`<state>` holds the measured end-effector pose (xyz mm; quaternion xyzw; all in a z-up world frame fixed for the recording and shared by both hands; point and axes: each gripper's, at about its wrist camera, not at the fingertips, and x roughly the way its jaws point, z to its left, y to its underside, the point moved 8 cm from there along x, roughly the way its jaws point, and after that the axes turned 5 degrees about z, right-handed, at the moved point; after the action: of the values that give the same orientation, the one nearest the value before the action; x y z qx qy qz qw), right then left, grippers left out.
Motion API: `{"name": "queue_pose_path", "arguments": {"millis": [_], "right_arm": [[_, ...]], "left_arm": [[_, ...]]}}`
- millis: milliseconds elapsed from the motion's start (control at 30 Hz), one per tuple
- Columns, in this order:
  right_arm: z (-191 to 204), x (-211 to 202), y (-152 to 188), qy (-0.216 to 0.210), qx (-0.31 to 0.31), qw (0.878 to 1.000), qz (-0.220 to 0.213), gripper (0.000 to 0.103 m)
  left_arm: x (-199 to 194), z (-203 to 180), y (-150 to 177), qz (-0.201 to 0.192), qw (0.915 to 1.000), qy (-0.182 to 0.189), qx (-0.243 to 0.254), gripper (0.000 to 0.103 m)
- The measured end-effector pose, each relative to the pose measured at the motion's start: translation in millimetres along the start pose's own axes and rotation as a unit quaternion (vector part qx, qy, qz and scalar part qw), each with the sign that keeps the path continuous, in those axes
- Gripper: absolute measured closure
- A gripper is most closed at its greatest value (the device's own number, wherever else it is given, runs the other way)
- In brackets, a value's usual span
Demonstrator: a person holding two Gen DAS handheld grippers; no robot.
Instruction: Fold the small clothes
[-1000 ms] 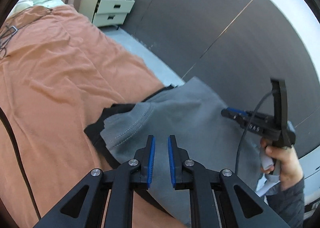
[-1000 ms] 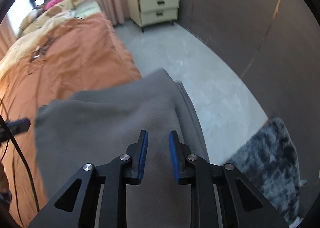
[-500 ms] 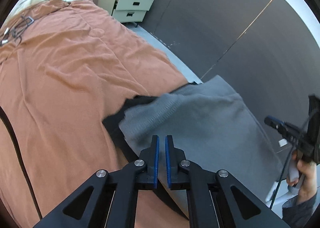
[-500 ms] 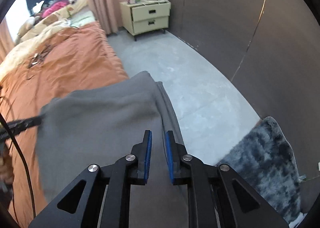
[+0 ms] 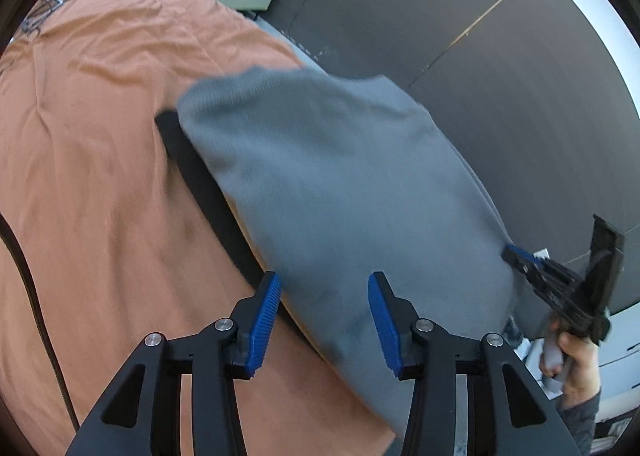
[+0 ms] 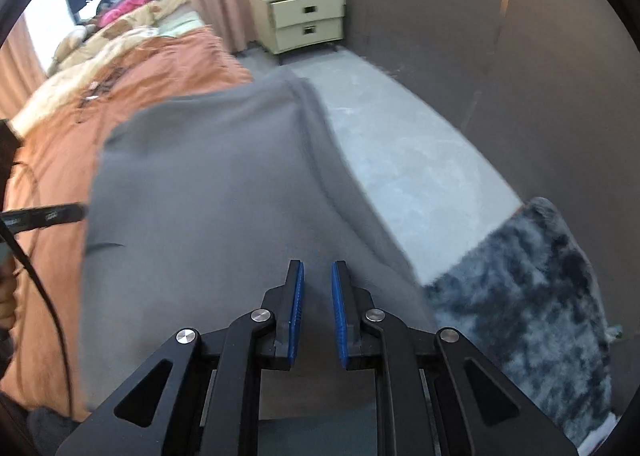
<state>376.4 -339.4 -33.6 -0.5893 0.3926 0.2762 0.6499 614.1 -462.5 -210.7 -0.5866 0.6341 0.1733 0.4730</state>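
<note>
Tilting downward, left hand-held gripper [image 5: 323,316] is opening over grey garment [image 5: 340,183]; right one [image 6: 317,312] pinches it.

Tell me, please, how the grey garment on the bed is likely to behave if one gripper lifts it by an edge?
The grey garment would probably sag and unfold: it drapes softly over the orange bedspread. Its knit-looking surface suggests the pads should grip without much slipping. It looks light, so it may drag the dark cloth beneath it.

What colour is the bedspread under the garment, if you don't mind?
Orange bedspread, best seen in the left wrist view.
</note>
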Motion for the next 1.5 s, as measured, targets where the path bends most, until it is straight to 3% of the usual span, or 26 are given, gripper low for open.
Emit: {"name": "queue_pose_path", "arguments": {"millis": [100,233,300,333,367,400,433,633,800,867,900,967,1033,1300,1367,1500], "right_arm": [[-31.0,4.6,1.5,0.058,0.041,0.997,-0.005,0.092],[-55.4,-7.0,10.3,0.014,0.107,0.994,-0.022,0.091],[-64.9,-11.3,20.1,-0.001,0.13,0.991,-0.019,0.085],[-67.5,-14.5,26.9,-0.011,0.143,0.989,-0.022,0.062],[-70.7,-18.9,32.9,-0.026,0.159,0.987,-0.027,0.033],[-75.4,-23.5,37.9,-0.04,0.175,0.983,-0.037,0.026],[-76.1,-28.7,44.5,-0.05,0.185,0.98,-0.045,0.025],[-82.2,-14.2,94.6,-0.145,0.257,0.955,-0.036,0.025],[-89.3,3.8,90.1,-0.219,0.289,0.931,-0.05,0.025],[-91.7,3.8,84.4,-0.236,0.292,0.925,-0.064,0.026],[-90.9,3.5,86.4,-0.232,0.289,0.926,-0.069,0.03],[-100.7,4.3,80.2,-0.208,0.281,0.934,-0.072,0.073],[-116.5,4.6,75.0,-0.189,0.287,0.936,-0.071,0.091],[-154.1,-18.9,59.2,-0.131,0.281,0.947,-0.088,0.095],[-155.7,-20.2,65.4,-0.122,0.281,0.949,-0.075,0.094],[-156.2,-33.6,80.2,-0.084,0.27,0.958,-0.054,0.084]], "left_arm": [[6.6,-10.2,20.2,0.017,0.9998,0.01,0.001,0.055],[14.6,-22.2,45.0,0.034,0.9992,0.022,-0.002,0.053],[18.2,-26.4,56.5,0.043,0.9985,0.033,-0.007,0.052],[19.9,-27.5,61.6,0.047,0.9982,0.037,-0.011,0.052],[21.6,-27.8,64.8,0.05,0.9979,0.038,-0.014,0.052],[23.0,-29.3,70.2,0.054,0.9976,0.04,-0.016,0.051],[23.8,-30.6,74.1,0.057,0.9973,0.043,-0.016,0.052],[28.4,-38.9,97.6,0.081,0.9925,0.083,-0.039,0.052],[38.9,-51.6,113.1,0.098,0.9896,0.099,-0.036,0.053],[43.4,-54.8,116.1,0.104,0.9867,0.117,-0.042,0.067],[46.2,-56.6,114.3,0.105,0.9865,0.119,-0.042,0.069],[48.0,-59.9,112.0,0.101,0.9871,0.116,-0.042,0.073],[49.4,-64.6,111.2,0.099,0.9879,0.113,-0.037,0.076],[40.8,-76.1,126.2,0.096,0.9881,0.115,-0.036,0.076],[35.7,-74.3,129.6,0.095,0.989,0.109,-0.032,0.076],[22.5,-70.0,130.8,0.083,0.9906,0.102,-0.037,0.076]]}}
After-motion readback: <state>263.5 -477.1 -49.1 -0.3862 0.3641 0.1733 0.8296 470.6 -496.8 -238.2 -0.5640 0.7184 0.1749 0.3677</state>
